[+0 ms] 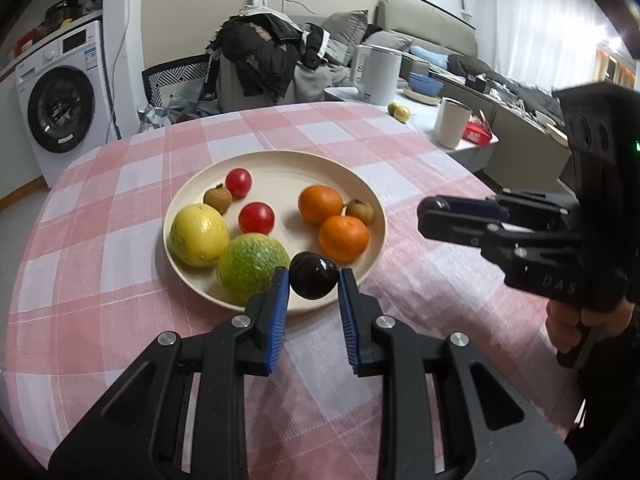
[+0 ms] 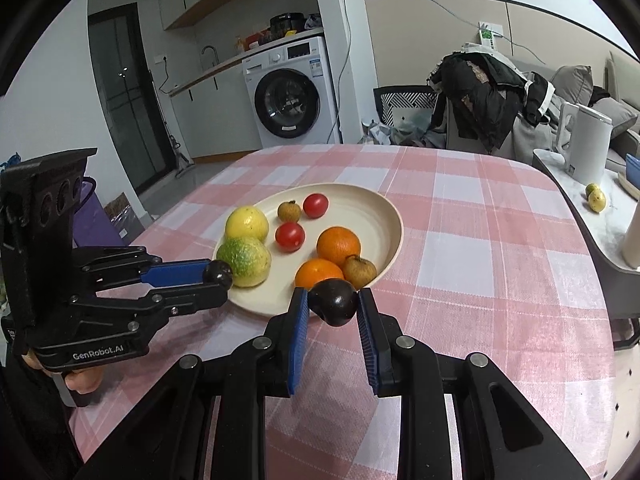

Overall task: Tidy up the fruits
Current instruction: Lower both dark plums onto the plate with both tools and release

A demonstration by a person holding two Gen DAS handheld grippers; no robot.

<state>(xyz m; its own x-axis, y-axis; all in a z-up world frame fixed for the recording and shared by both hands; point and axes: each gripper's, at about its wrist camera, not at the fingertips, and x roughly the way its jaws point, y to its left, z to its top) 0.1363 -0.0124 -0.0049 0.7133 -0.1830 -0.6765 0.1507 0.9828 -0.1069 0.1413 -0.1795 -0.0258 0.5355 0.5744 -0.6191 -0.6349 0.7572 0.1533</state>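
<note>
A cream plate (image 1: 320, 164) (image 2: 384, 208) on the pink checked tablecloth holds a yellow fruit (image 1: 199, 235), a green fruit (image 1: 252, 266), two red tomatoes (image 1: 256, 218), two oranges (image 1: 343, 238) and two small brown fruits (image 1: 359, 211). My left gripper (image 1: 313, 278) (image 2: 218, 276) is shut on a dark plum (image 1: 313, 275) over the plate's near rim. My right gripper (image 2: 333, 300) (image 1: 436, 210) is shut on another dark plum (image 2: 334, 302) at the plate's right edge.
A side table at the right carries a white kettle (image 1: 380, 74), a cream cup (image 1: 452, 122), blue bowls (image 1: 426, 82), a red packet and small yellow-green fruits (image 2: 596, 198). A chair piled with clothes (image 1: 264, 56) and a washing machine (image 1: 60, 104) stand beyond the table.
</note>
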